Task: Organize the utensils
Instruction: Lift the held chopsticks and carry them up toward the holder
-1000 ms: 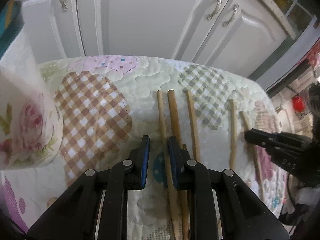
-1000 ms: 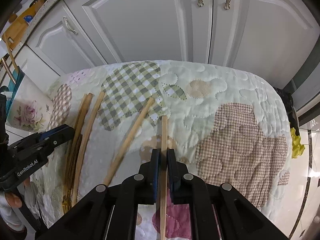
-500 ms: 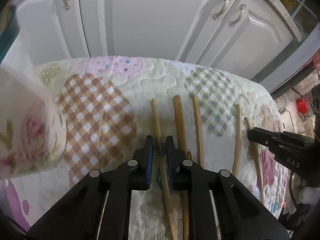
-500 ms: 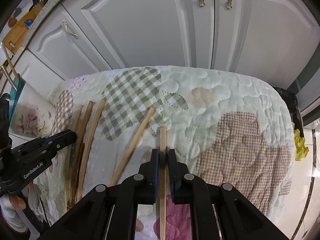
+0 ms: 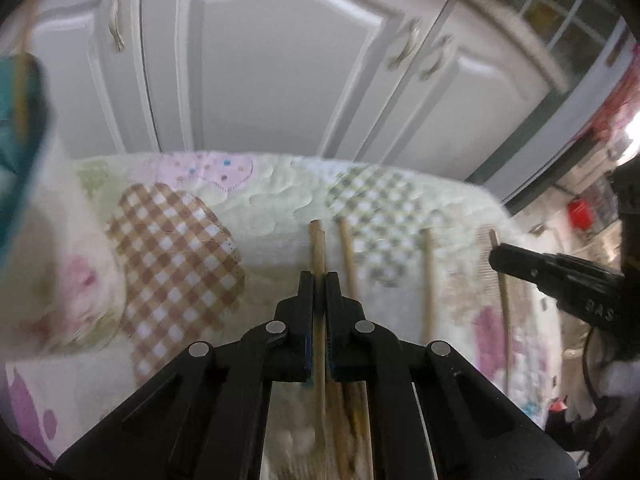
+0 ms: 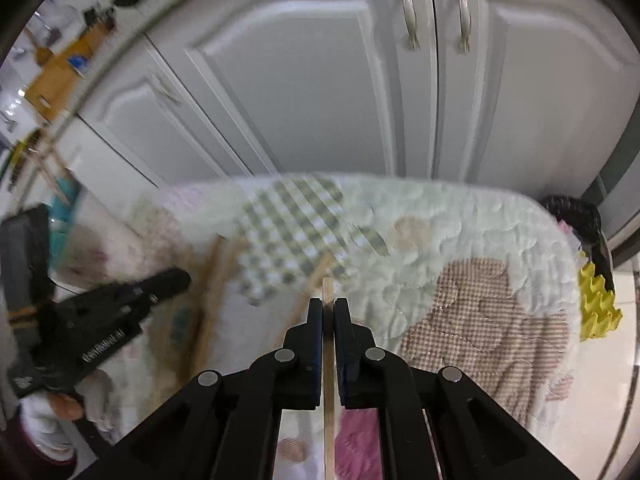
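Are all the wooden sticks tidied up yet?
Not yet. Nothing looks tidied so far. The left tool and right tool each pinch one wooden stick. Several more sticks lie loose on the patchwork quilt.

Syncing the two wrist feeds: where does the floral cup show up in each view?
Left wrist: floral cup fills the left edge, blurred, beside the brown checked patch.
Right wrist: floral cup at the left, behind the left tool.
Shared landmark: grey-green checked patch on the quilt.
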### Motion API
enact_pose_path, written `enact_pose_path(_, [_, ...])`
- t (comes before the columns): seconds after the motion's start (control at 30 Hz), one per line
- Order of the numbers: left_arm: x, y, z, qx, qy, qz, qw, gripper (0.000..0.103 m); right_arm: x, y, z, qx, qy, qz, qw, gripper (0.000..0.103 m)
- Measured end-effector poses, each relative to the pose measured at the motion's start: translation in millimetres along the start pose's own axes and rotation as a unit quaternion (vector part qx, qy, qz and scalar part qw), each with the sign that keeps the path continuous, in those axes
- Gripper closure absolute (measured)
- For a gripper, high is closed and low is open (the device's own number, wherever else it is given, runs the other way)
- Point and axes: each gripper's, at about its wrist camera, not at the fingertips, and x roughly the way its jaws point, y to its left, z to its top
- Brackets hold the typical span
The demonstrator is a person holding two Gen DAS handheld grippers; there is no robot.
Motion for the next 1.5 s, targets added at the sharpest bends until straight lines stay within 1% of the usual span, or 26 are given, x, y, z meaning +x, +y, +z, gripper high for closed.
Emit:
enact_pose_path(0.1, [-30.9,1.3,-4.4,0.006,-0.022,-0.016,0.9996,0.099,-30.6,7.3,-2.5,-0.008,-0.029,0.016,0.999,0.098])
enact_pose_path(0.3, [-94.5,-5.3,-19.9,0.020,-0.067,-0.039,0.9968,0.099,-71.5,19.6,-15.0,-0.014,-0.063,0.035,0.997,0.098])
enact_pose_path(0.47, [-139.1,0.0,-34.4,0.024,-0.096,-0.049,0.9939,0.099,-103.2,40.9,-24.8,-0.033,-0.092,0.042,0.994,0.098])
enact_pose_path(0.7, [-186.7,6.1,-39.2,0.029,-0.130,-0.048,0.9899,0.099,-130.8,62.6,-30.2,-0.060,-0.115,0.049,0.990,0.098])
enact_pose_path(0.8, [-196.6,7.6,-38.5,0.031,-0.141,-0.032,0.9890,0.099,-138.4,72.4,-28.3,-0.069,-0.124,0.053,0.989,0.098])
enact_pose_path(0.93, [-202.5,11.6,-39.2,0.025,-0.147,-0.022,0.9886,0.099,-141.7,81.7,-24.8,-0.077,-0.129,0.057,0.987,0.098])
enact_pose_path(1.33, [-223.4,22.8,-33.5,0.016,-0.168,-0.010,0.9857,0.099,-139.4,122.0,-8.0,-0.109,-0.126,0.067,0.984,0.098])
enact_pose_path(1.5, [-238.8,26.6,-29.1,0.014,-0.180,-0.014,0.9835,0.099,-142.6,141.0,1.5,-0.123,-0.130,0.075,0.981,0.098])
